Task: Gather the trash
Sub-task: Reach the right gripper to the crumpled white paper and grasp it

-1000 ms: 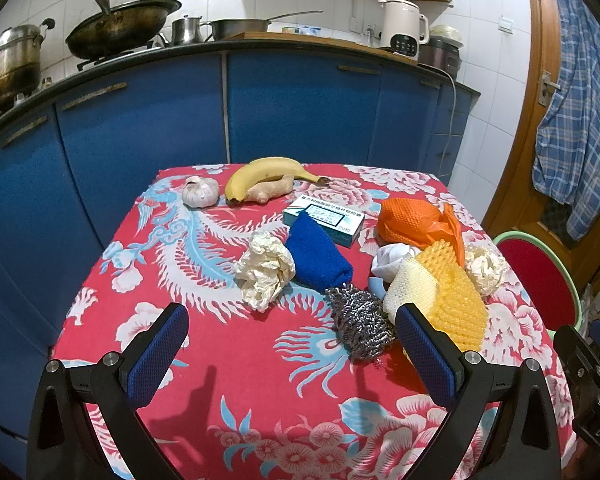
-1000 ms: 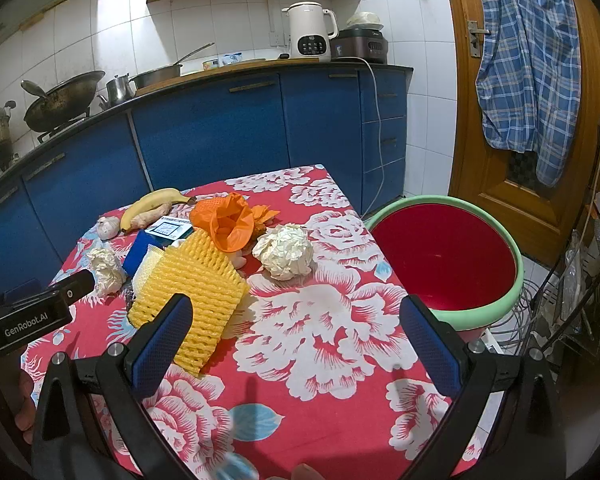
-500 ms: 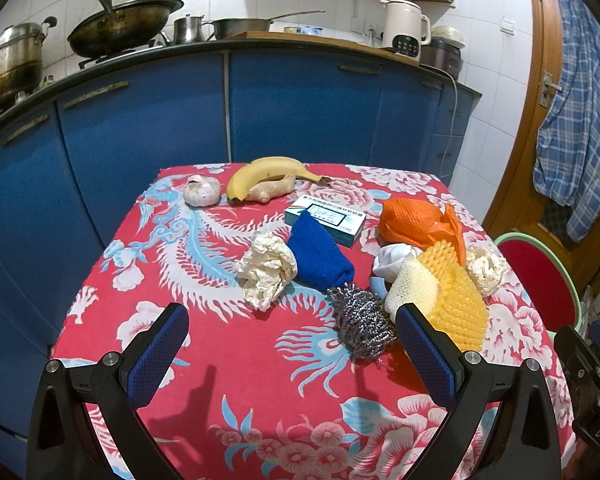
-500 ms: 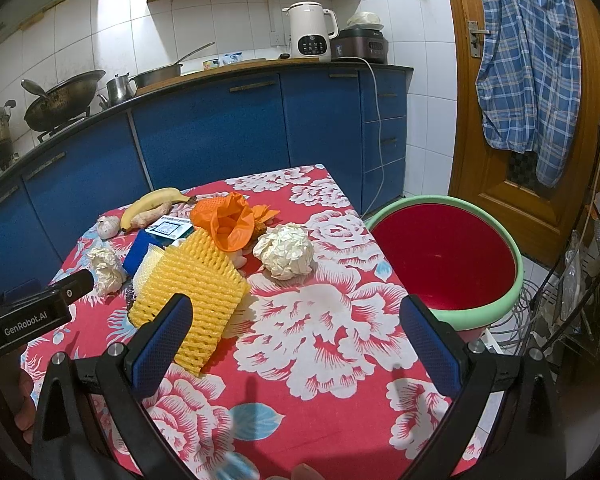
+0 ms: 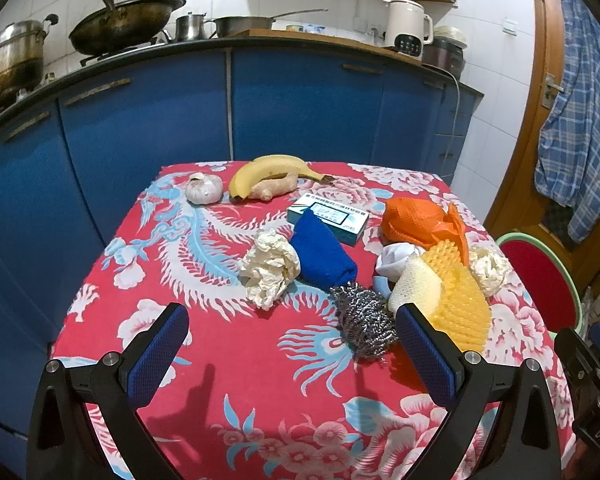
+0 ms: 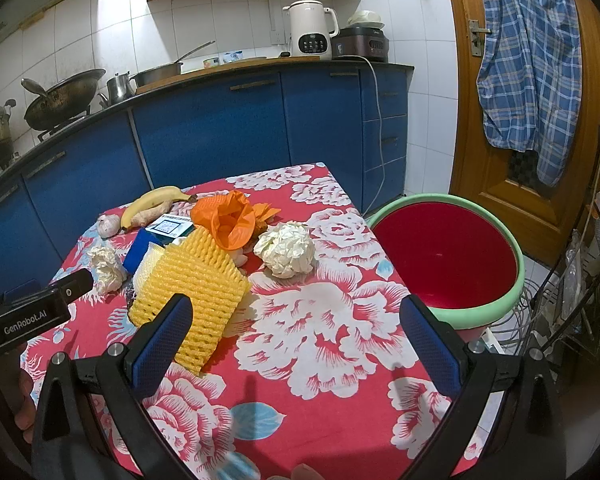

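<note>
Two crumpled white paper balls lie on the red flowered tablecloth: one (image 5: 269, 266) mid-table, the other (image 6: 287, 249) near the right edge. A yellow foam fruit net (image 6: 188, 284), an orange foam net (image 6: 226, 220) and a white foam piece (image 5: 414, 284) sit between them. A red basin with a green rim (image 6: 444, 264) stands just off the table's right side. My left gripper (image 5: 292, 350) hangs open over the table's near part, short of the paper ball. My right gripper (image 6: 296, 340) is open too, with nothing between its fingers, above the cloth beside the yellow net.
A banana (image 5: 266, 170), ginger root (image 5: 274, 189), garlic bulb (image 5: 204, 190), small box (image 5: 328, 218), blue cloth (image 5: 324, 254) and steel scourer (image 5: 364, 326) also lie on the table. Blue cabinets with pots and a kettle (image 6: 310, 30) stand behind. A wire rack (image 6: 580, 272) is at the right.
</note>
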Action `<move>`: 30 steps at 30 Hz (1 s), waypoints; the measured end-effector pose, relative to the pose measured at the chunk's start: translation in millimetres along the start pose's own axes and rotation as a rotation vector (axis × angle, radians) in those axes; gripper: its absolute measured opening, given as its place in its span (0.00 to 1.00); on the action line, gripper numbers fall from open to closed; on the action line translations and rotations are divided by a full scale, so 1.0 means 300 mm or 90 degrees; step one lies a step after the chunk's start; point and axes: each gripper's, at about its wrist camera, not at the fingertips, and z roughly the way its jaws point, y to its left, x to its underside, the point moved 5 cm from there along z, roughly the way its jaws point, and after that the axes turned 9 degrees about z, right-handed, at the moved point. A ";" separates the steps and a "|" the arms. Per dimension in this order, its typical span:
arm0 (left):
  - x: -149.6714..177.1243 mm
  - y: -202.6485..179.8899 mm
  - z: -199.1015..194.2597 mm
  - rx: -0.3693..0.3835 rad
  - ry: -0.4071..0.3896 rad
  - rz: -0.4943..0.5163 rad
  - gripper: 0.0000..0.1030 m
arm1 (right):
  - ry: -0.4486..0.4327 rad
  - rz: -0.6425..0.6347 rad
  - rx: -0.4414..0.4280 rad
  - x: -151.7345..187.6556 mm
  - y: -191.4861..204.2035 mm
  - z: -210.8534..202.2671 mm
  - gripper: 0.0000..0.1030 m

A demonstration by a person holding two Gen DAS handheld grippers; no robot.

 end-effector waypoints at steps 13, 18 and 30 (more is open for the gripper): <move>-0.003 0.030 0.049 -0.015 0.017 -0.004 0.99 | 0.019 -0.002 -0.005 -0.006 0.015 0.045 0.99; -0.014 0.065 0.087 -0.027 0.030 -0.012 0.99 | 0.040 -0.010 -0.010 -0.039 0.018 0.099 0.99; -0.032 0.179 0.214 -0.061 0.079 -0.040 0.99 | 0.106 -0.008 0.011 -0.124 -0.019 0.309 0.98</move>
